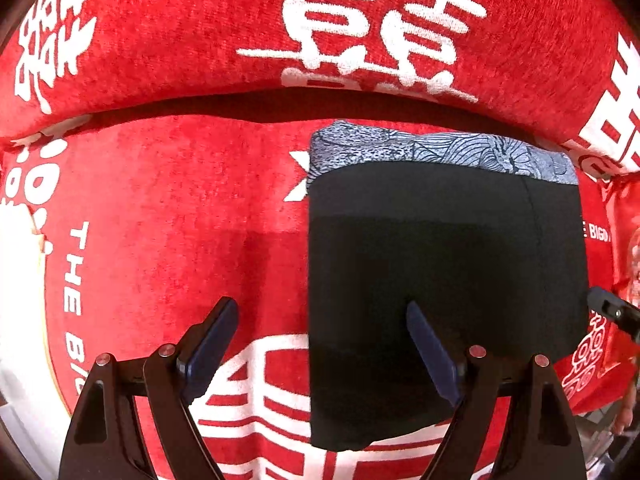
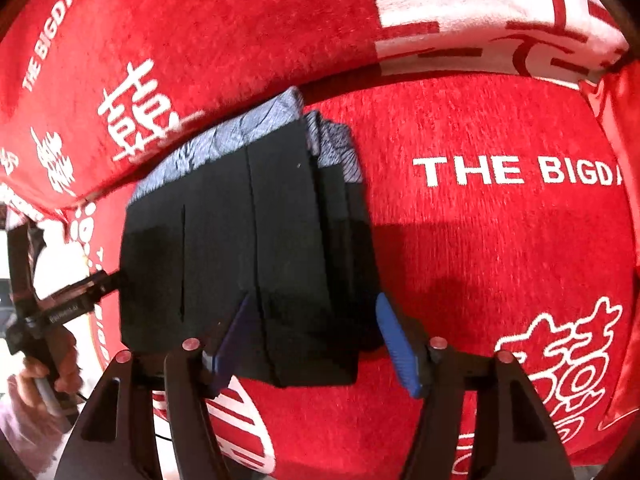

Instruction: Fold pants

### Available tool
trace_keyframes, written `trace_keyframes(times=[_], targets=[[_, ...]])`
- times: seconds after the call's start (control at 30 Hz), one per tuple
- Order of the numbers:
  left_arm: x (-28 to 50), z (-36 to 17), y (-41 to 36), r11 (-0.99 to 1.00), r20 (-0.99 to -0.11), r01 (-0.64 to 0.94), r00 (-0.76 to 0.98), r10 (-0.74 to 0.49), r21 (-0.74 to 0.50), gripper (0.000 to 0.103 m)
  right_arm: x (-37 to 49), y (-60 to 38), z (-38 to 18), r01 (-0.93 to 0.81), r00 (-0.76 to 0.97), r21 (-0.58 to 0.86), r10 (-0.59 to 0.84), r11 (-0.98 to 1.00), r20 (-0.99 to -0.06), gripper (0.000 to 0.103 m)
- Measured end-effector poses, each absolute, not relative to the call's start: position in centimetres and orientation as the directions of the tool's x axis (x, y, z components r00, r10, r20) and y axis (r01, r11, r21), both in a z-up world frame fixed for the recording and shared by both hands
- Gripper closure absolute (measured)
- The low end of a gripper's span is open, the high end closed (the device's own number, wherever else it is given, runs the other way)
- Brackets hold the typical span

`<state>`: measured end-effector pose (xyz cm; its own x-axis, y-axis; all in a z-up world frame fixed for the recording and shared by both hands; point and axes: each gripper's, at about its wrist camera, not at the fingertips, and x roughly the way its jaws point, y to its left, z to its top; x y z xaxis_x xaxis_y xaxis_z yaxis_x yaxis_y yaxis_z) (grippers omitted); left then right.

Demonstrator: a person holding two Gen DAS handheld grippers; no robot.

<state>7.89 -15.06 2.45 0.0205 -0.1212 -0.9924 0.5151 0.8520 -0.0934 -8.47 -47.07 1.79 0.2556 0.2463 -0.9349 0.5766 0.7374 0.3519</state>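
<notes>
The black pants (image 1: 444,276) lie folded into a compact rectangle on the red sofa seat (image 1: 172,216), with a grey patterned waistband (image 1: 440,150) at the far end. My left gripper (image 1: 320,348) is open and hovers above the near left edge of the stack, holding nothing. In the right wrist view the folded pants (image 2: 248,252) show stacked layers and the waistband (image 2: 224,140). My right gripper (image 2: 312,340) is open at the stack's near right corner, holding nothing. The left gripper (image 2: 100,280) reaches the pants' left edge there.
The sofa's red back cushion (image 1: 320,32) with white characters rises right behind the pants. A shiny red pillow (image 2: 616,128) sits at the right end. Bare red seat (image 2: 500,240) spreads to the right of the pants. A hand (image 2: 40,376) holds the left tool.
</notes>
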Motion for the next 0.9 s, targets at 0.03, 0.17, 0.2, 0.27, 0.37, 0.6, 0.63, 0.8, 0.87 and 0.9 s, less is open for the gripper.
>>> trace_keyframes(times=[0.03,0.17,0.2,0.27,0.37,0.6,0.63,0.8,0.87,0.9], targets=[[7.9,2.4,-15.1,0.851,-0.992,0.516,0.016,-0.127,-0.101,0.016,-8.5,-47.4,1.6,0.582,0.26,0.361,0.254,0.729,-0.932,0.034],[8.0,2.3,-15.2,0.836,-0.979,0.517,-0.017,-0.204,-0.183,0.016,-8.4,-48.1,0.9,0.594,0.266,0.39,0.285,0.703,-0.921,0.02],[8.2,2.3,-15.0,0.831,-0.972,0.513,-0.033,-0.232,-0.216,0.016,-8.5,-48.2,0.8,0.593,0.271,0.395,0.288,0.702,-0.919,0.02],[8.6,2.2,-14.7,0.82,-0.963,0.514,-0.056,-0.263,-0.253,0.016,-8.5,-48.5,0.5,0.582,0.279,0.42,0.314,0.696,-0.907,0.02],[9.2,1.3,-14.6,0.802,-0.963,0.538,-0.079,-0.257,-0.258,0.016,-8.6,-48.8,-0.3,0.568,0.286,0.458,0.357,0.684,-0.889,0.02],[10.6,-0.8,-14.5,0.761,-0.931,0.537,-0.183,-0.317,-0.364,0.016,-8.2,-50.1,-2.7,0.536,0.314,0.541,0.442,0.648,-0.84,0.02],[10.8,-1.0,-14.5,0.757,-0.925,0.532,-0.193,-0.329,-0.38,0.016,-8.4,-50.5,-2.8,0.527,0.322,0.559,0.458,0.641,-0.829,0.02],[11.3,-3.4,-14.8,0.728,-0.884,0.502,-0.252,-0.393,-0.467,0.005,-7.5,-51.4,-4.9,0.464,0.365,0.675,0.571,0.574,-0.736,0.02],[11.2,-4.2,-15.1,0.718,-0.874,0.499,-0.266,-0.406,-0.486,0.005,-6.9,-51.5,-5.8,0.446,0.37,0.711,0.611,0.543,-0.7,0.019],[11.2,-4.5,-15.3,0.711,-0.867,0.496,-0.269,-0.42,-0.498,0.005,-6.7,-51.6,-6.1,0.442,0.373,0.719,0.619,0.536,-0.691,0.019]])
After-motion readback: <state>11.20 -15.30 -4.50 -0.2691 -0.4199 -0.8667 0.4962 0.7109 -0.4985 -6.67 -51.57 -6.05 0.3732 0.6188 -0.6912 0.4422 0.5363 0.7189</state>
